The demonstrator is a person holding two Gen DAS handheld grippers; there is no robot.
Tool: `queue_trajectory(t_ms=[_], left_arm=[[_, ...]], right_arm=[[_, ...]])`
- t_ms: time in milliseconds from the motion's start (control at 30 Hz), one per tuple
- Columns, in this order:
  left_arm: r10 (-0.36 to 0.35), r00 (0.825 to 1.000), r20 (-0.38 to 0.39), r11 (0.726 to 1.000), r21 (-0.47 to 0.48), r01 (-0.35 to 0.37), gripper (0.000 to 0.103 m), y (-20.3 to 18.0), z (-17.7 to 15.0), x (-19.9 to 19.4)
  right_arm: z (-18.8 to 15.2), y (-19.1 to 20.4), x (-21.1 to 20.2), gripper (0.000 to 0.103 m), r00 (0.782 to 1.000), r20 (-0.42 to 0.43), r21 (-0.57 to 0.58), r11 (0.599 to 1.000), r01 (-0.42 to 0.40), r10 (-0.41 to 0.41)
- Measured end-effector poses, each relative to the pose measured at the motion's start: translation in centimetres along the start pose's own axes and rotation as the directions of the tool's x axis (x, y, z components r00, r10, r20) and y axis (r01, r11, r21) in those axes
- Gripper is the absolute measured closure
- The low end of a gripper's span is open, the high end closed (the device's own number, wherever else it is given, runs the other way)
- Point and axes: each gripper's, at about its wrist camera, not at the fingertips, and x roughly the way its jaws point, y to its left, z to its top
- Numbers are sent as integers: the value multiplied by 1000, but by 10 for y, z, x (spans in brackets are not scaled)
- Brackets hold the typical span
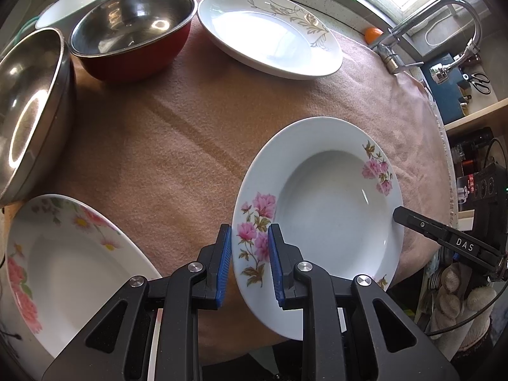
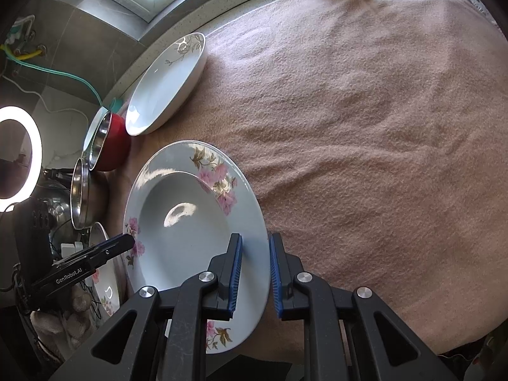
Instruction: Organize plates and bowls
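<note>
A: Both grippers have the pink-flowered plate (image 1: 320,219) by its rim, one on each side. The left gripper (image 1: 249,263) has its blue fingers (image 1: 274,263) clamped over the near-left rim, and the right gripper (image 2: 256,273) is clamped on the opposite edge. The plate looks tilted, and I judge it lifted clear of the cloth-covered surface (image 1: 177,146).

B: So what worries you?

A: Glazed rim, narrow pads. If the two hands drift apart or twist against each other, one grip could slide off and the plate would swing down from the other.

B: Onto the cloth, at least.

A: Maybe not. The near edge of the surface is close under it, so a slip toward us could send it off the edge.

B: And where might it go?

A: Probably onto the other flowered plate (image 1: 63,260) at near left, or the gold-leaf plate (image 1: 270,31) at the far side. Set down off-centre or too fast, china on china may chip.

B: The bowls?

A: The red bowl (image 1: 133,31) and the steel bowl (image 1: 31,111) sit along the left. A wide sweep leftward could clip them.
</note>
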Motion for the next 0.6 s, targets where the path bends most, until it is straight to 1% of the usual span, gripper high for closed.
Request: queue_trajectory(t_ms=[400, 567, 600], left_arm=[[-7, 1000, 3, 1000, -7, 7, 82, 3, -1, 0], [26, 999, 27, 1000, -11, -25, 82, 7, -1, -6], [27, 999, 33, 1000, -14, -27, 82, 8, -1, -8]], right_arm=[[0, -1, 2, 86, 1000, -4, 3, 1000, 0, 0], [0, 0, 1, 86, 1000, 5, -3, 1000, 22, -22], [0, 0, -1, 84, 999, 12, -7, 999, 32, -32]])
